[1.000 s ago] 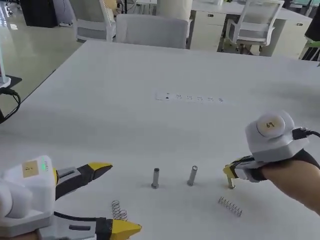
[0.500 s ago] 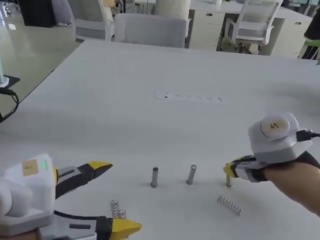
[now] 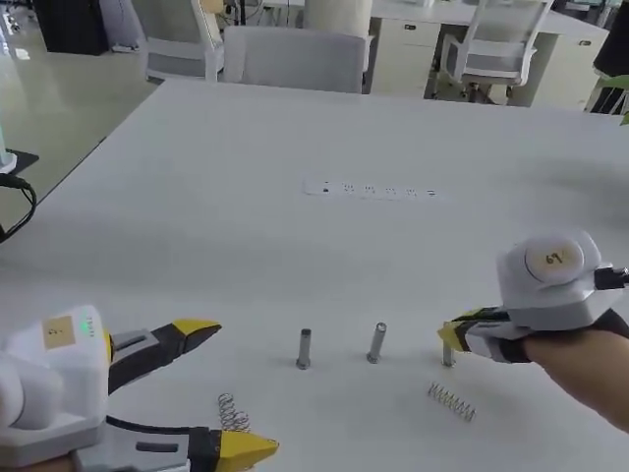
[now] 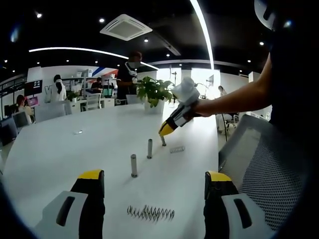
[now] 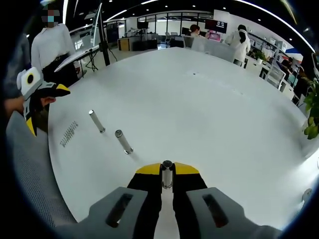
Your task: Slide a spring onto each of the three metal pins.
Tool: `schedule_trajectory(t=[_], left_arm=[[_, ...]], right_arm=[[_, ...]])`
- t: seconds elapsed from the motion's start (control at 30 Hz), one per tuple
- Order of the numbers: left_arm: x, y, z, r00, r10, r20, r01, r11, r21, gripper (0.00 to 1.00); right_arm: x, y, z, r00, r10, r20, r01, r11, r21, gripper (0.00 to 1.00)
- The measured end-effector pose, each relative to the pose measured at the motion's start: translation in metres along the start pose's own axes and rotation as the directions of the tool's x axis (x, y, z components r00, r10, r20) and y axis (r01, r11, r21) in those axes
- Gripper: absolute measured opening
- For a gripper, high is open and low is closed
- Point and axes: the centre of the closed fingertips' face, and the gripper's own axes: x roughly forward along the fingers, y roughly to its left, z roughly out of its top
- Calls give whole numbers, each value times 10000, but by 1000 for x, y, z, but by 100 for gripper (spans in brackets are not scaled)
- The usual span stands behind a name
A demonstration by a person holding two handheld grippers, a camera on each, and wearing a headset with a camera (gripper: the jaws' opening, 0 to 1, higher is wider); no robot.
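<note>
The right claw (image 5: 167, 169) is clamped on the rightmost pin (image 5: 167, 177) at lower centre of the right gripper view; the pin stands upright on the surface (image 3: 295, 236). The left claw (image 4: 154, 175) stands wide apart, with a spring (image 4: 149, 213) lying crosswise between its jaws at the bottom of the left gripper view. A second spring (image 3: 452, 401) lies just beside the held pin, at lower right of the head view. The step in hand looks like picking up a spring. Close gently on one end, leave the bore free, and line its axis with a pin top before sliding it down. Squeezing mid-coil may kink it.
</note>
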Motion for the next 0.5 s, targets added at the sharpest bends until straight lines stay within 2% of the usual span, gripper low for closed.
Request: schedule_trajectory(t=[0.5], left_arm=[[0,1,1,10000,0,-27,0,10000,37,79]], right_arm=[[-4,0,-4,9990,99,446,-103,9999,80,5]])
